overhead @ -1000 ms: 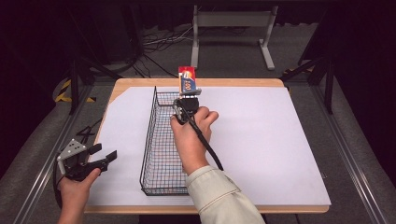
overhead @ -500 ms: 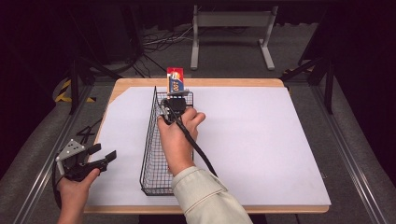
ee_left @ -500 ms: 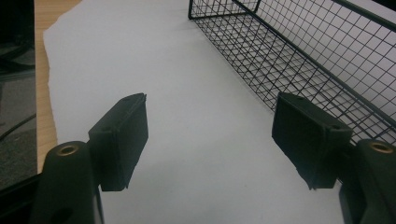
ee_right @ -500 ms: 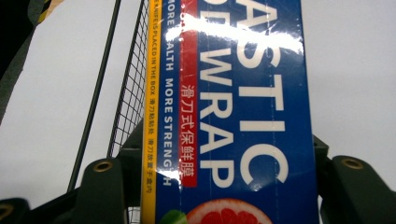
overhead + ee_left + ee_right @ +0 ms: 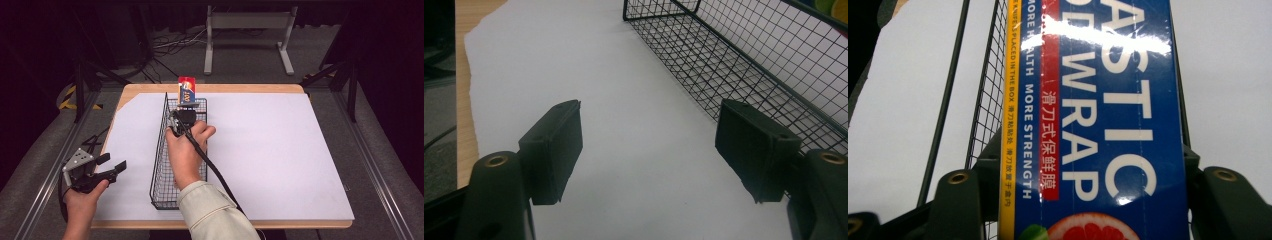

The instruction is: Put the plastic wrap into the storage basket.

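A long blue plastic wrap box with a red end and a grapefruit picture stands up over the far end of a black wire basket. My right gripper is shut on it, one jaw against each long side. In the right gripper view the box runs up between the jaws of that gripper, with the basket's mesh behind it. My left gripper hovers open near the table's front left, left of the basket. Nothing lies between its jaws; the basket wall is to their right.
A white sheet covers most of the wooden table. The long narrow basket runs front to back, left of centre. A metal stand and floor cables lie beyond the far edge. The right gripper's cable trails back over the forearm.
My right hand has carried the box leftward and slightly down, from beside the basket's right wall to over its far end. The left gripper has stayed still.
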A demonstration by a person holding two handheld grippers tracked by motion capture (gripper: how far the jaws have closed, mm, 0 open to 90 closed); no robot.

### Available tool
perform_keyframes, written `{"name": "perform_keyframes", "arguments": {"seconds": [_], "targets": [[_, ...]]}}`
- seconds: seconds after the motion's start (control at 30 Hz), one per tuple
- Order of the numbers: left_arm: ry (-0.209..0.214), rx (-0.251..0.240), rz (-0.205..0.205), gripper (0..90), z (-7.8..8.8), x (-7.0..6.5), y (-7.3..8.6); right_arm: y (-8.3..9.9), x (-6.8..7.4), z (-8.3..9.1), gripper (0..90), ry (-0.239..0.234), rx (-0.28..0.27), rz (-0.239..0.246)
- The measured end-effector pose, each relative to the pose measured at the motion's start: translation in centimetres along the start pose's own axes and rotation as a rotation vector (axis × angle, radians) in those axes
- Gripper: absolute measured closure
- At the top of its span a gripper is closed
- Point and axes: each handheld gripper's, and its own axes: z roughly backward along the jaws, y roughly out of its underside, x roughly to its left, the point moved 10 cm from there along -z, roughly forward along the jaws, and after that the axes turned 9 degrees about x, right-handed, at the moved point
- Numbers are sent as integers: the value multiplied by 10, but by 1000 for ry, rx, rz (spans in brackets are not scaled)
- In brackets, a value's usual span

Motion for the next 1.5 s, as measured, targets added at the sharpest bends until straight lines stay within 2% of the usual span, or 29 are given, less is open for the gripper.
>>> {"name": "perform_keyframes", "arguments": {"seconds": [0.37,0.5,1.0,1.5], "targets": [[-6,2,-3,275,0,0,0,9,-3,-22,402,13,12,-23],[-16,4,-10,274,-1,0,0,16,-3,-30,401,2,23,-26],[-35,10,-21,274,0,1,0,31,-5,-55,400,37,65,-23],[-41,14,-10,274,0,3,1,39,-9,-68,398,54,102,-18]]}}
